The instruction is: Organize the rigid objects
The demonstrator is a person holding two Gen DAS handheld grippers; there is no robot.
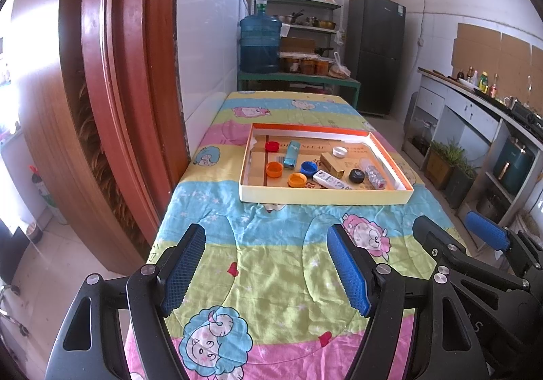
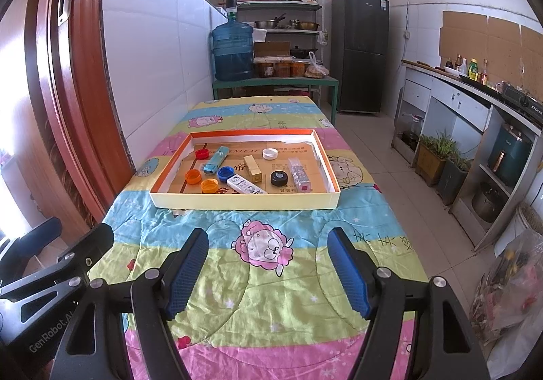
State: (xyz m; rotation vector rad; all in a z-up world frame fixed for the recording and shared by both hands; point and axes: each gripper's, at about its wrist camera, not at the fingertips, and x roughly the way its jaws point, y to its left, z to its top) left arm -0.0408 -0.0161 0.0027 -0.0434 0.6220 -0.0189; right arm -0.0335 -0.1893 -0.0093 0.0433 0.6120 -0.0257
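Before my two tools, the box [image 2: 244, 202] lies on the worktop [image 2: 271, 278]; caps [image 2: 202, 153] at left inside, bottle [image 2: 299, 174] at right.
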